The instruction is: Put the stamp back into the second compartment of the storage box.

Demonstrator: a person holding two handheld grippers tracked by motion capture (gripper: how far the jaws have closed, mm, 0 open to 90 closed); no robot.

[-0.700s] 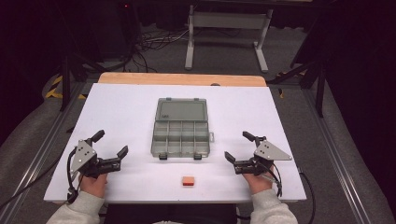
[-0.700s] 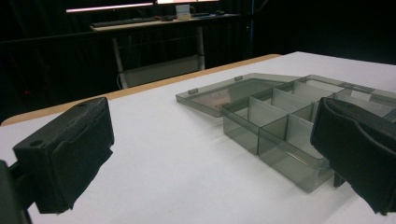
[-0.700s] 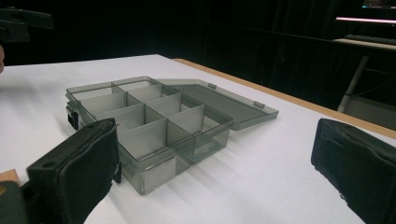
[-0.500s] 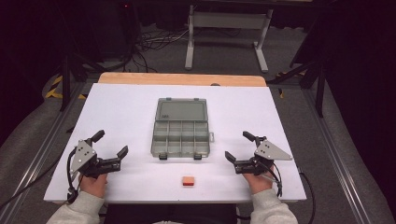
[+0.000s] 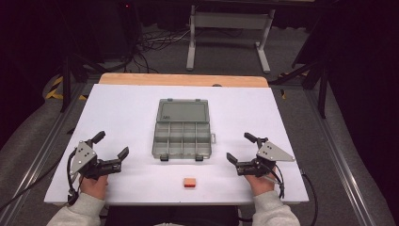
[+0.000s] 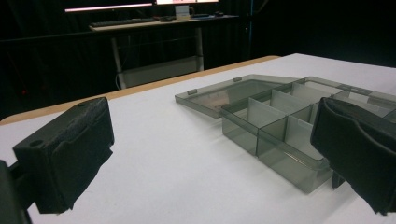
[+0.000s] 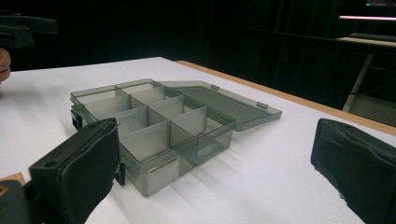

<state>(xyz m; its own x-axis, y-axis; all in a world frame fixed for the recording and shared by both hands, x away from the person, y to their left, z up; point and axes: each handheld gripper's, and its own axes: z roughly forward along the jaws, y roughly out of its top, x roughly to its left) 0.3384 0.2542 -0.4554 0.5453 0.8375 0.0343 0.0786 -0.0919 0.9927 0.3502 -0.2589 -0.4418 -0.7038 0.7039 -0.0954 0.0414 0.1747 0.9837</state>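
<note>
Box point(image 5: 181, 135), lid flung open toward 12, mid-bench point(image 5: 122, 108); likely light, stiff, slick plastic, best pinched by a wall. Orange block point(image 5: 189, 182) at 6. Left claw point(image 5: 112, 151) at 8, right claw point(image 5: 241, 149) at 4: both spread, empty.

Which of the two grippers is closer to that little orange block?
Right, narrowly. The right gripper sits to the right of the orange block and slightly beyond it; the left gripper is farther off, on its left.

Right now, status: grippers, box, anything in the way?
Left gripper and right gripper open, empty, flanking the organizer box. Box lid open, flat on the table; compartments look empty. Small orange block lies near the front edge, apart from the box.
</note>
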